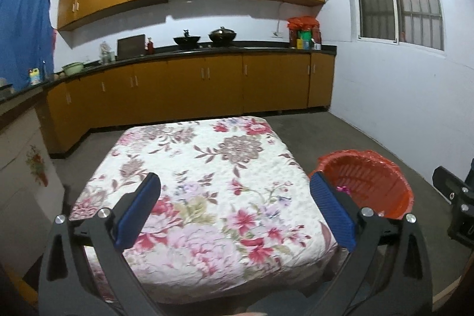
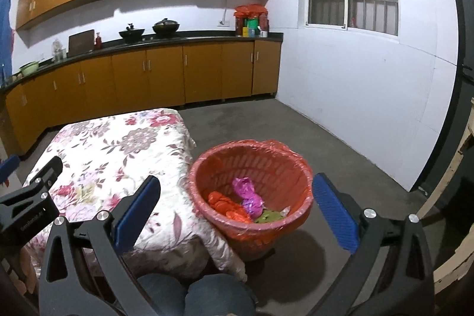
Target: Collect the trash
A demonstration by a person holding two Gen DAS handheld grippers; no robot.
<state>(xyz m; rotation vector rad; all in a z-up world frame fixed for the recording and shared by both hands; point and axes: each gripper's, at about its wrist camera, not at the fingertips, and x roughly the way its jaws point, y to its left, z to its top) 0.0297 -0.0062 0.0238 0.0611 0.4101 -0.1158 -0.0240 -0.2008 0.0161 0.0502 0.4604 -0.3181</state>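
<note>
Lettering "GenRobot AI" marks my left tool's body, readable only in the right view. Both tools, left tool (image 1: 234, 209) and right tool (image 2: 237, 209), stand fully open and empty. Red bin (image 2: 251, 188) between the right tool's fingers holds the trash (image 2: 247, 197); floral-covered bench (image 1: 201, 168), kitchen cabinets (image 1: 189, 88) beyond.

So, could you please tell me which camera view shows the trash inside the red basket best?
The right wrist view: it looks down into the red basket, showing orange, purple and green trash at the bottom. In the left wrist view a finger covers part of the basket, and only a purple scrap shows.
</note>
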